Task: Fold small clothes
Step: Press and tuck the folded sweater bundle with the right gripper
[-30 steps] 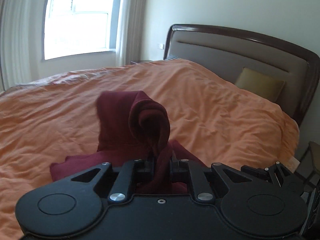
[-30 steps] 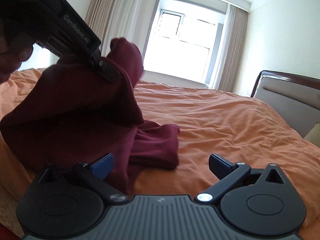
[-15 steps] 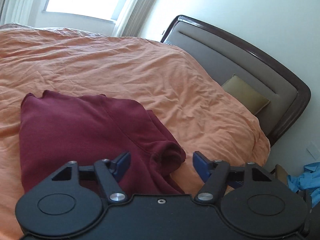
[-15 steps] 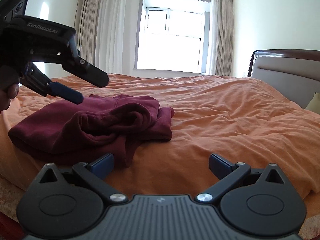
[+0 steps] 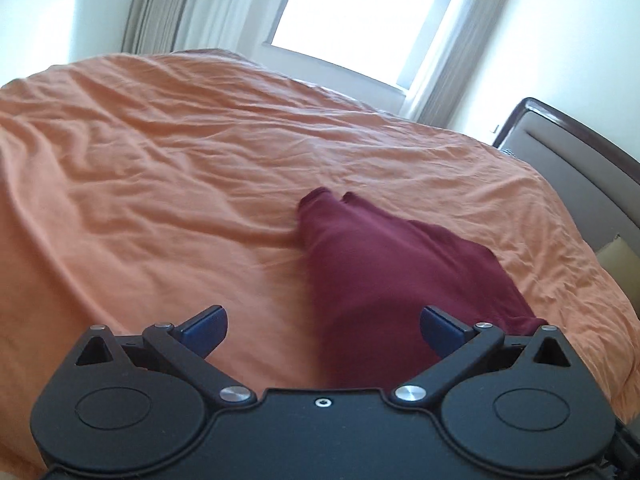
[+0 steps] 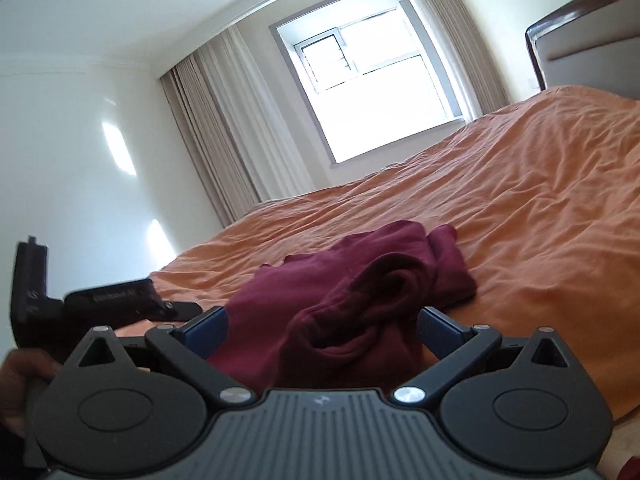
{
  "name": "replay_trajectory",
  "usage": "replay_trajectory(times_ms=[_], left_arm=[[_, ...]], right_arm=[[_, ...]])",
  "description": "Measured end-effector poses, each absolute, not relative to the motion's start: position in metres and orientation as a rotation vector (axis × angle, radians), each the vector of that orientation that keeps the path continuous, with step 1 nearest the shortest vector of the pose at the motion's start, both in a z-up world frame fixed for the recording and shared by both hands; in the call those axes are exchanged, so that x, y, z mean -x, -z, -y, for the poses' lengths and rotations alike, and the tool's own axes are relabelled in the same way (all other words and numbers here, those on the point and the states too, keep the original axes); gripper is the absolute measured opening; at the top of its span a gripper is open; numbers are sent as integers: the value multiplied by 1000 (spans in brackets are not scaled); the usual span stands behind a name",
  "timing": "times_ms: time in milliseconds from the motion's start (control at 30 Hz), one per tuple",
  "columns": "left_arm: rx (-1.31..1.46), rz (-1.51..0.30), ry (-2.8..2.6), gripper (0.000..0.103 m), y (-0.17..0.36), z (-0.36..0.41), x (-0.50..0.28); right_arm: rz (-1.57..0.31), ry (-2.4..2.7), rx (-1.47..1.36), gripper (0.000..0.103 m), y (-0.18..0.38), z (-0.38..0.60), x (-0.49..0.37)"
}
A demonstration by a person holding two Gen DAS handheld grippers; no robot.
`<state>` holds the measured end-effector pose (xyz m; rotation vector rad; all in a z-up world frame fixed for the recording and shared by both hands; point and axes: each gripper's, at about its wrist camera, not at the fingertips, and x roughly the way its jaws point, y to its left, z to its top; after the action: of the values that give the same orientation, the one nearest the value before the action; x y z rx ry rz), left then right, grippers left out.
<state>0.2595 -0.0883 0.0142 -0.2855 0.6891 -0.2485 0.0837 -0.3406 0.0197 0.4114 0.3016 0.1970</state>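
Because the maroon garment (image 5: 384, 280) is laid on the near right of the orange bed (image 5: 160, 184), the left gripper (image 5: 322, 330) is opening, empty; the right gripper (image 6: 322, 330) is spread, nothing pinched.

1. Garment: one maroon garment (image 5: 384, 272), lying on the bed.
2. Bed: one, with an orange cover (image 5: 180, 152) and one headboard (image 5: 580, 168).
3. Window: one (image 6: 384, 92).
4. Grippers: two, the left gripper (image 5: 323, 326) and the right gripper (image 6: 322, 326).
5. Pillow: one (image 5: 618, 260).

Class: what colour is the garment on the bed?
Dark red garment, plain; clearest in the right wrist view.
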Motion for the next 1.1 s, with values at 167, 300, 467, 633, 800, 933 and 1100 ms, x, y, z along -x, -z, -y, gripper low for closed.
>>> replay_trajectory(times_ms=[167,300,467,633,800,933,1100], left_arm=[[291,-724,253,102,6,83,-255],[265,-722,256,102,4,92,-254],[294,-759,223,102,3,99,-256],[337,-770,223,102,1,99,-256],[334,-765,247,102,-2,101,-254],[327,-779,262,102,4,105,-257],[278,-781,260,102,10,111,-257]], right_arm=[[-388,-218,-413,86,-16,328,-86],[-453,-223,-488,82,-6,325,-105],[-442,-157,-640,78,-4,333,-133],[-446,-26,-598,18,-4,330,-146],[-340,38,-456,14,-19,332,-129],[-403,52,-460,15,-5,341,-130],[-399,19,-503,43,4,348,-122]])
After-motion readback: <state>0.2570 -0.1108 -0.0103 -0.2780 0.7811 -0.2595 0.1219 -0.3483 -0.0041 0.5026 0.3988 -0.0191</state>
